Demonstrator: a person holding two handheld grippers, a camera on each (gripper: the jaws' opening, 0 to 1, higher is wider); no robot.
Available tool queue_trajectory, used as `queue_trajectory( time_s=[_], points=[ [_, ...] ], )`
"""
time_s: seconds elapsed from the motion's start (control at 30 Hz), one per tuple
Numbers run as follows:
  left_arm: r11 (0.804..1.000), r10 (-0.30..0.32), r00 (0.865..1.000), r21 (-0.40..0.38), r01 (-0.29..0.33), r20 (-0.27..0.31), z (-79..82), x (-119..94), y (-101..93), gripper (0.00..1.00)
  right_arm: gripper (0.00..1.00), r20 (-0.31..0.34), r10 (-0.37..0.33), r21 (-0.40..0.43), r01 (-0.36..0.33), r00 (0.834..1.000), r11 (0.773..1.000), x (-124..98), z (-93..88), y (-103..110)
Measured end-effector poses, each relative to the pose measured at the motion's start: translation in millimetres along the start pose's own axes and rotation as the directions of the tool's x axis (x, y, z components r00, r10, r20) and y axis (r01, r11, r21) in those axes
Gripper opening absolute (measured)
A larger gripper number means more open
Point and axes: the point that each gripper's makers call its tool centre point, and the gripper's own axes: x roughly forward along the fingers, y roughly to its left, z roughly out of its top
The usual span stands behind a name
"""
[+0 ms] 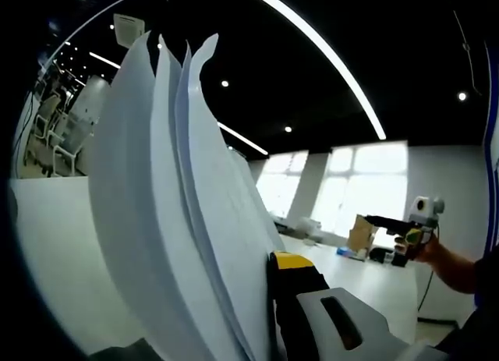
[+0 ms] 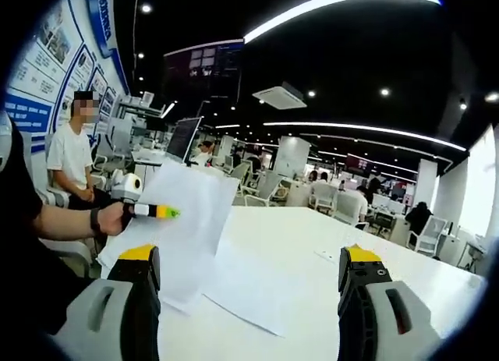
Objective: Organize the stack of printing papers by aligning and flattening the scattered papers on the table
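A sheaf of white printing papers (image 1: 171, 221) stands on edge in the left gripper view, its sheets fanning apart at the top. My left gripper (image 1: 257, 275) is shut on it; one yellow-tipped jaw shows, the other is hidden behind the sheets. In the right gripper view the left gripper (image 2: 160, 212) holds those papers (image 2: 191, 221) lifted over the white table (image 2: 312, 236), and a loose sheet (image 2: 249, 295) lies flat beneath. My right gripper (image 2: 251, 256) is open with nothing between its jaws, a short way off from the papers. It appears far right as the right gripper (image 1: 382, 221).
A cardboard box (image 1: 360, 232) stands on the table's far end by bright windows. Office chairs (image 1: 58, 135) line one side, more chairs (image 2: 265, 191) the other. A person (image 2: 70, 154) sits by the wall posters. A small flat item (image 2: 326, 256) lies on the table.
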Motion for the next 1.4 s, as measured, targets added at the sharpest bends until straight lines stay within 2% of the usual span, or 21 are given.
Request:
queue_trajectory(
  time_s=[0.3, 0.43, 0.67, 0.87, 1.0, 1.4],
  points=[
    [1.0, 0.0, 1.0, 0.0, 0.0, 0.0, 0.5, -1, 2.0, 0.08, 0.9, -0.016, 0.004, 0.024, -0.003, 1.0, 1.0, 8, -15.7, 6],
    [1.0, -0.001, 1.0, 0.0, 0.001, 0.0, 1.0, -1, 2.5, 0.08, 0.89, 0.006, -0.038, 0.039, 0.037, 0.999, 0.999, 11, -17.3, 4],
    [1.0, -0.002, 1.0, -0.001, 0.002, 0.001, 1.8, -2, 2.9, 0.08, 0.89, 0.006, -0.074, 0.048, 0.073, 0.997, 0.996, 15, -20.6, 1],
    [1.0, -0.002, 1.0, -0.002, 0.002, 0.002, 2.1, -2, 3.0, 0.08, 0.88, -0.01, -0.129, 0.061, 0.129, 0.992, 0.99, 16, -32.1, -6],
    [1.0, -0.003, 1.0, -0.002, 0.003, 0.002, 2.1, -2, 2.7, 0.08, 0.88, -0.036, -0.197, 0.077, 0.199, 0.98, 0.977, 16, -42.2, -8],
    [1.0, -0.004, 1.0, -0.006, 0.004, 0.007, 3.1, -2, 1.5, 0.08, 0.88, -0.073, -0.253, 0.086, 0.259, 0.965, 0.962, 21, -60.7, -2]
  ],
)
